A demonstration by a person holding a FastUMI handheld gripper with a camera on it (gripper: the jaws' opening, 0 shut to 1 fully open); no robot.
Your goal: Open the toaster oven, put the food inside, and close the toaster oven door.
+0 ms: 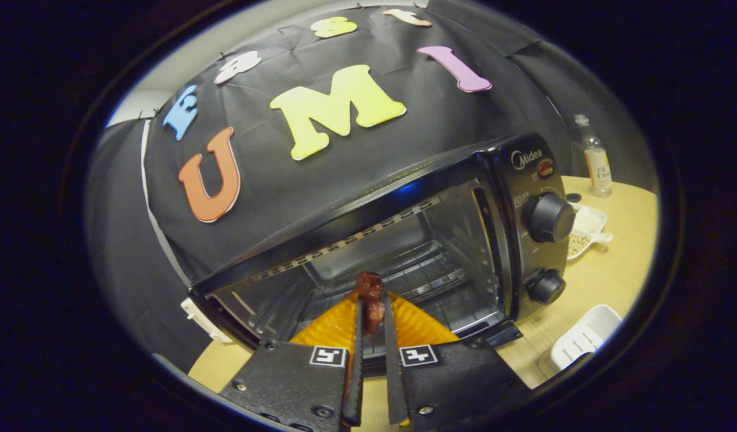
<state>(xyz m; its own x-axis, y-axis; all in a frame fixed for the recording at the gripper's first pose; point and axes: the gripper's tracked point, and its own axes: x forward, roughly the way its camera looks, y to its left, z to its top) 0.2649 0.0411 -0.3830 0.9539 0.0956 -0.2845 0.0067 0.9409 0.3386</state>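
Both fingers of your gripper (373,300) pinch the reddish food (369,288); carry it level past the toaster oven (404,240) mouth onto the rack (428,270).

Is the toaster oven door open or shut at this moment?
Open. The toaster oven shows its bare rack and cavity just beyond the gripper, whose fingers pinch the food.
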